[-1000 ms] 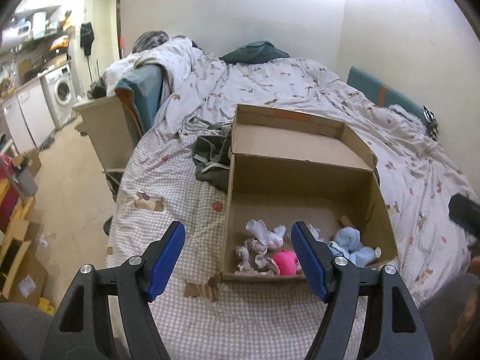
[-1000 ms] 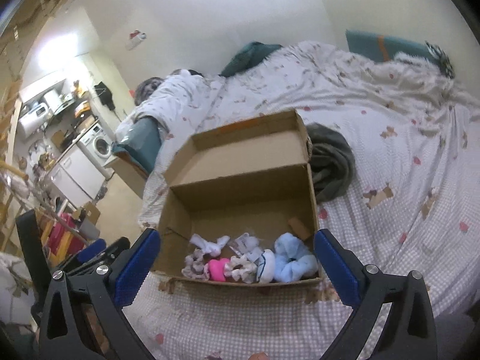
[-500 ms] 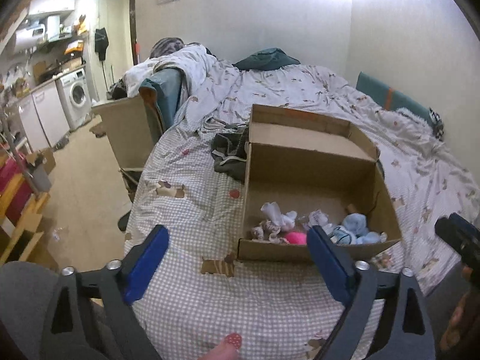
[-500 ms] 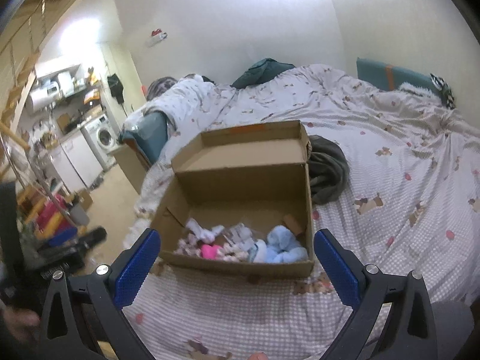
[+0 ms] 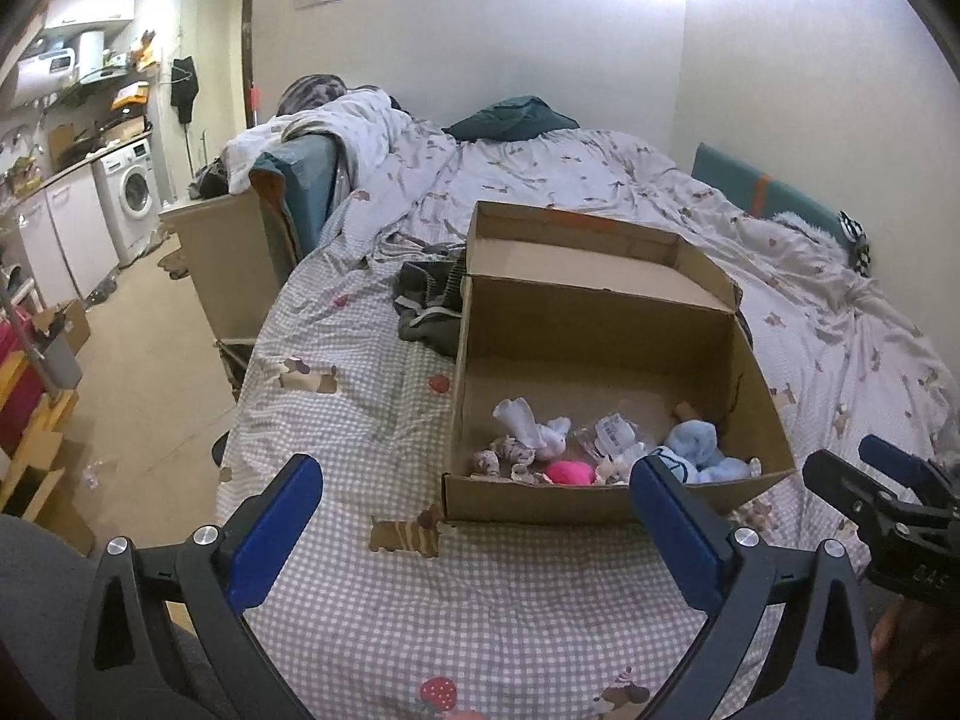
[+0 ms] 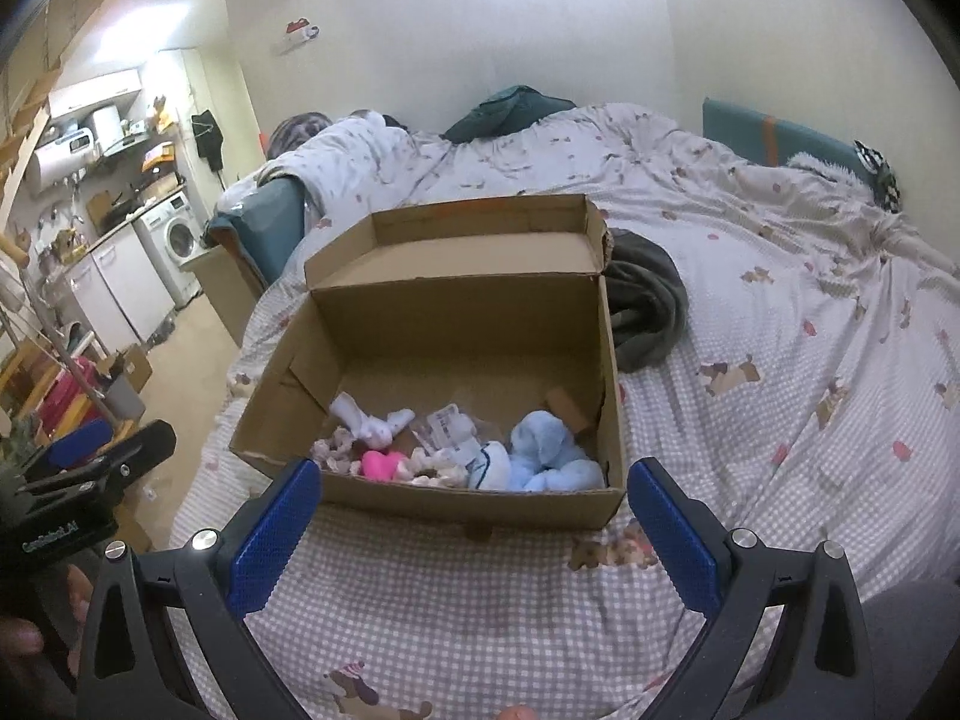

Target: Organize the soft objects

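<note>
- Hovering over the bed (image 5: 492, 618), the left tool (image 5: 474, 516) has just been spreading its jaws, nothing between them; the right tool (image 6: 474, 516) also stands apart and empty.
- The soft toys (image 6: 462, 450) lie bunched along the near wall inside the cardboard box (image 6: 456, 312).
- Judged step: between placements, perhaps finishing; next needs another loose soft item found, or the lid closed.

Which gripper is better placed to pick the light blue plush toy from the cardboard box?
Right, probably. The light blue plush toy lies at the cardboard box's right end, between the right gripper's open fingers.
</note>
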A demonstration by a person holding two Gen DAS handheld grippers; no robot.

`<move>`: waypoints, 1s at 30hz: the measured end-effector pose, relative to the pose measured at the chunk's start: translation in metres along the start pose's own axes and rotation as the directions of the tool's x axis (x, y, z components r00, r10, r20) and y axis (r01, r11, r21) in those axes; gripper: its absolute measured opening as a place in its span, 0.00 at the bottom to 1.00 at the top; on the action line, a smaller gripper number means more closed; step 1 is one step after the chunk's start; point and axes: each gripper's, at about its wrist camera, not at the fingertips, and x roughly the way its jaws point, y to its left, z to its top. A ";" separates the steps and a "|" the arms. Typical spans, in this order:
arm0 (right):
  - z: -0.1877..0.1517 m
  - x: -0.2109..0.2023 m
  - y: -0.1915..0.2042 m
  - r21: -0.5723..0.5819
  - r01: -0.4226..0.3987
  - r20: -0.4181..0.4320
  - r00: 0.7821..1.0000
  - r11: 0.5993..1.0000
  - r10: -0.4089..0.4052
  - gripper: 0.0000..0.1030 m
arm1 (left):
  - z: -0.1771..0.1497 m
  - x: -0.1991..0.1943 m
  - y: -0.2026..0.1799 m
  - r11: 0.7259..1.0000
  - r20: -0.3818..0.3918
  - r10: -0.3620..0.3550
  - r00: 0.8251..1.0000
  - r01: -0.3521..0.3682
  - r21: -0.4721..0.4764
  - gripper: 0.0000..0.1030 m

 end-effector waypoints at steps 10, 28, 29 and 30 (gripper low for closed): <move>0.000 0.001 0.000 -0.005 0.013 -0.001 1.000 1.000 -0.013 1.00 | -0.002 0.000 -0.008 1.000 -0.007 -0.022 1.000 0.023 0.020 0.99; 0.000 0.001 -0.001 -0.004 0.012 -0.002 1.000 1.000 -0.012 1.00 | -0.001 0.001 -0.008 1.000 -0.008 -0.026 1.000 0.026 0.016 0.99; 0.000 0.001 -0.001 -0.003 0.012 -0.001 1.000 1.000 -0.012 1.00 | -0.001 0.001 -0.007 1.000 -0.008 -0.027 1.000 0.027 0.016 0.99; 0.000 0.002 -0.001 0.000 0.011 -0.002 1.000 1.000 -0.011 1.00 | -0.002 0.001 -0.007 0.999 -0.009 -0.027 1.000 0.027 0.017 0.99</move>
